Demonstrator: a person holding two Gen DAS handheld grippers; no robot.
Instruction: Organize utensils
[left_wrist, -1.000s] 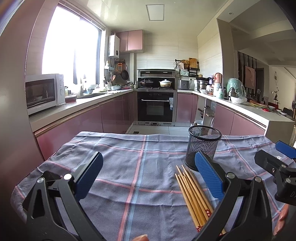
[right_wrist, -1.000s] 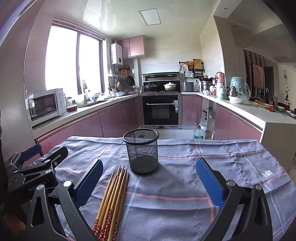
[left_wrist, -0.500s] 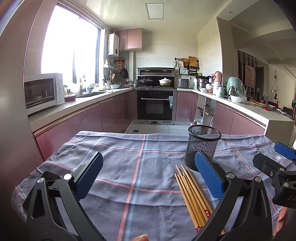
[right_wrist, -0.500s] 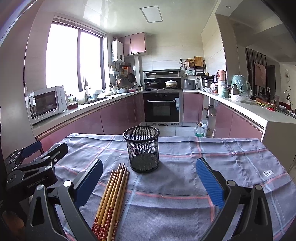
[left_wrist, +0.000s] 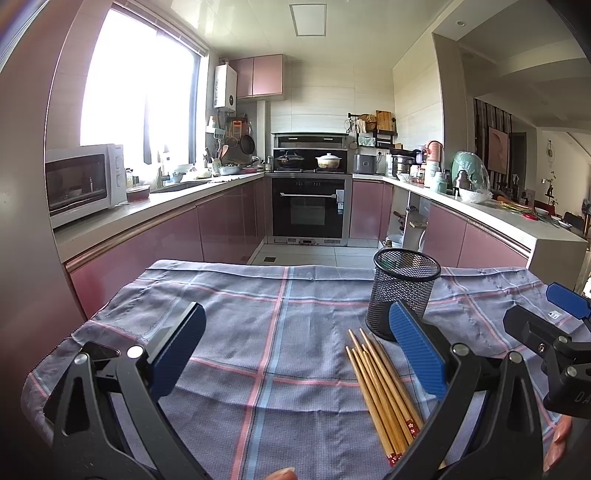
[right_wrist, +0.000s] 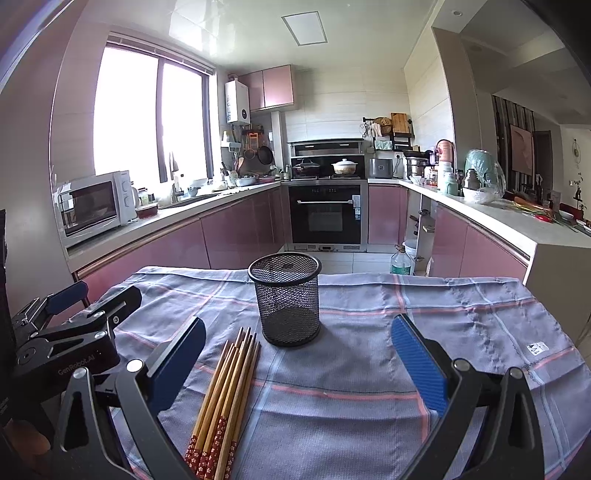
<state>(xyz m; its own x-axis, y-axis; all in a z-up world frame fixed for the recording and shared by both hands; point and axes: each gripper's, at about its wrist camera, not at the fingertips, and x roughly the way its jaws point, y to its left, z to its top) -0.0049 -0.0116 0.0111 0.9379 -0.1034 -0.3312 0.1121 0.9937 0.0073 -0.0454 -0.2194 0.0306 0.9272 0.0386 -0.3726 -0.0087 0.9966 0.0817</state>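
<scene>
Several wooden chopsticks (left_wrist: 380, 387) with red patterned ends lie in a bundle on the checked cloth, tips toward a black mesh cup (left_wrist: 404, 291). In the right wrist view the chopsticks (right_wrist: 225, 395) lie lower left of the upright, empty cup (right_wrist: 286, 299). My left gripper (left_wrist: 295, 354) is open and empty above the cloth, left of the chopsticks. My right gripper (right_wrist: 295, 365) is open and empty, with the chopsticks by its left finger. Each gripper shows in the other's view: the right gripper (left_wrist: 550, 332) at the right edge, the left gripper (right_wrist: 70, 332) at the left edge.
The grey-blue checked cloth (right_wrist: 424, 332) covers the table, its far edge dropping to the kitchen floor. Pink cabinets, an oven (right_wrist: 327, 218) and counters stand beyond. A microwave (left_wrist: 83, 182) sits on the left counter.
Both views have shifted slightly, with the cup and chopsticks a little lower in frame. Both grippers stay open and empty.
</scene>
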